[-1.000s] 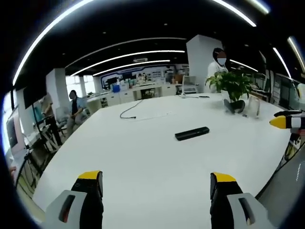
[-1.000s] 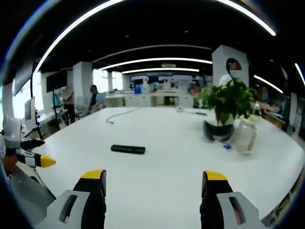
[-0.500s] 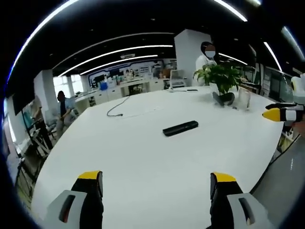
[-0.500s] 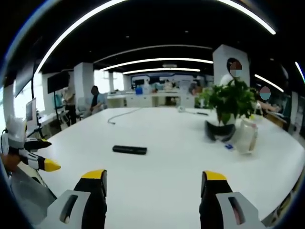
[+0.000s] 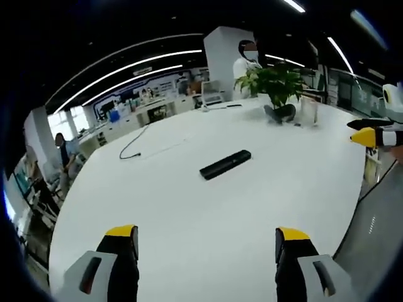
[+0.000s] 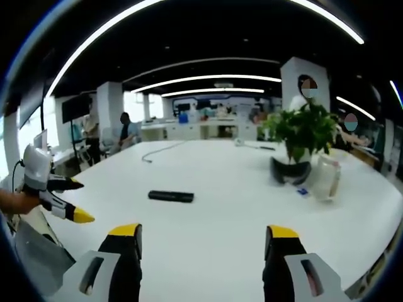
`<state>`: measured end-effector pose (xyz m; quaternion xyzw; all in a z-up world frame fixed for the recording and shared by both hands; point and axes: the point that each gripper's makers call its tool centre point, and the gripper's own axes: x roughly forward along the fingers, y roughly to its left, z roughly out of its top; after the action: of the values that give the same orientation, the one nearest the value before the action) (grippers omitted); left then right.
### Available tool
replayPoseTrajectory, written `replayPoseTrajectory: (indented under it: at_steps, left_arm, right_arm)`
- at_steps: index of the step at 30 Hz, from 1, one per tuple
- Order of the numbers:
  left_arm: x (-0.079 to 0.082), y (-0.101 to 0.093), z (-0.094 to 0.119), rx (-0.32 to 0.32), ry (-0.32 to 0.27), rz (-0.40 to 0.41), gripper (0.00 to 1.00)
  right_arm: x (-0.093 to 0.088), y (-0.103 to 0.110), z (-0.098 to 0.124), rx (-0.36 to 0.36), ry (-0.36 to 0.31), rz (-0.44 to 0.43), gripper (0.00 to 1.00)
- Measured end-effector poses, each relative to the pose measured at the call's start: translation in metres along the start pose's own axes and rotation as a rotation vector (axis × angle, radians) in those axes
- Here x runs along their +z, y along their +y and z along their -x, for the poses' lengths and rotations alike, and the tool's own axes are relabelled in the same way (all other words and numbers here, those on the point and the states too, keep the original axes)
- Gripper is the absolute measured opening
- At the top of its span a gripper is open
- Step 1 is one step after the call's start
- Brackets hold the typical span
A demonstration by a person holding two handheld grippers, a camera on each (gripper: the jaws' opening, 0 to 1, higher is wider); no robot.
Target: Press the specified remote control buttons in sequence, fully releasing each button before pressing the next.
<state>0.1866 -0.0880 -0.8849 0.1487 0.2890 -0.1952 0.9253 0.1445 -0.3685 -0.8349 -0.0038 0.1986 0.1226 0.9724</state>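
We are looking from both cameras low across the broad white tabletop (image 5: 189, 207), each well back from the slim black rectangular remote control (image 5: 225, 164). The left gripper view is facing it from the left, tilted; the right gripper view from the right. Both are sharing the remote (image 6: 170, 196) and the leafy green potted plant (image 6: 301, 132).

Both grippers hang above the table (image 5: 189, 207), jaws spread wide: left gripper (image 5: 205, 255), right gripper (image 6: 203, 251), neither holding anything.

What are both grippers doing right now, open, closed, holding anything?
Left gripper: open, holding nothing.
Right gripper: open, holding nothing.
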Motion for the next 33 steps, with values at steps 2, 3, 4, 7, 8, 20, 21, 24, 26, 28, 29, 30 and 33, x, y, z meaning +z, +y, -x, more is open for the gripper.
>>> replayPoseTrajectory:
  at_steps: [2, 3, 4, 7, 8, 20, 21, 24, 26, 28, 29, 30, 33]
  left_arm:
    - [0.003, 0.000, -0.005, -0.010, 0.009, -0.014, 0.91]
    - [0.006, 0.001, -0.008, -0.015, 0.011, -0.023, 0.91]
    - [0.008, 0.001, -0.010, -0.018, 0.011, -0.028, 0.90]
    - [0.020, 0.002, -0.019, -0.033, 0.006, -0.055, 0.88]
    - [0.023, 0.002, -0.022, -0.040, 0.007, -0.063, 0.88]
    - [0.052, -0.001, -0.055, -0.102, 0.024, -0.151, 0.83]
    - [0.054, -0.001, -0.057, -0.105, 0.027, -0.158, 0.83]
    - [0.061, -0.002, -0.066, -0.117, 0.027, -0.184, 0.80]
    - [0.064, -0.002, -0.072, -0.127, 0.035, -0.203, 0.76]
    - [0.066, -0.002, -0.078, -0.128, 0.045, -0.221, 0.76]
    - [0.066, -0.002, -0.081, -0.133, 0.050, -0.226, 0.76]
    - [0.067, -0.002, -0.083, -0.140, 0.055, -0.229, 0.75]
    - [0.071, -0.002, -0.094, -0.160, 0.073, -0.255, 0.72]
  right_arm:
    - [0.000, 0.000, 0.000, 0.000, 0.000, -0.002, 0.78]
    - [0.000, 0.000, 0.000, 0.000, 0.000, -0.002, 0.78]
    - [0.000, -0.001, 0.000, 0.000, 0.001, -0.002, 0.78]
    - [0.000, 0.000, 0.000, 0.001, 0.000, -0.001, 0.78]
    - [0.000, 0.000, 0.000, 0.001, 0.003, -0.001, 0.78]
    - [-0.002, 0.000, -0.001, 0.006, 0.012, -0.004, 0.75]
    - [-0.002, 0.000, -0.001, 0.006, 0.012, -0.004, 0.75]
    - [-0.003, 0.000, -0.001, 0.005, 0.014, -0.005, 0.75]
    - [-0.003, 0.000, -0.001, 0.007, 0.015, -0.009, 0.74]
    - [-0.003, 0.000, -0.001, 0.007, 0.015, -0.010, 0.74]
    - [-0.003, 0.000, -0.001, 0.006, 0.016, -0.011, 0.74]
    - [-0.003, -0.001, -0.001, 0.005, 0.017, -0.011, 0.74]
    - [-0.004, -0.001, -0.002, 0.004, 0.024, -0.011, 0.74]
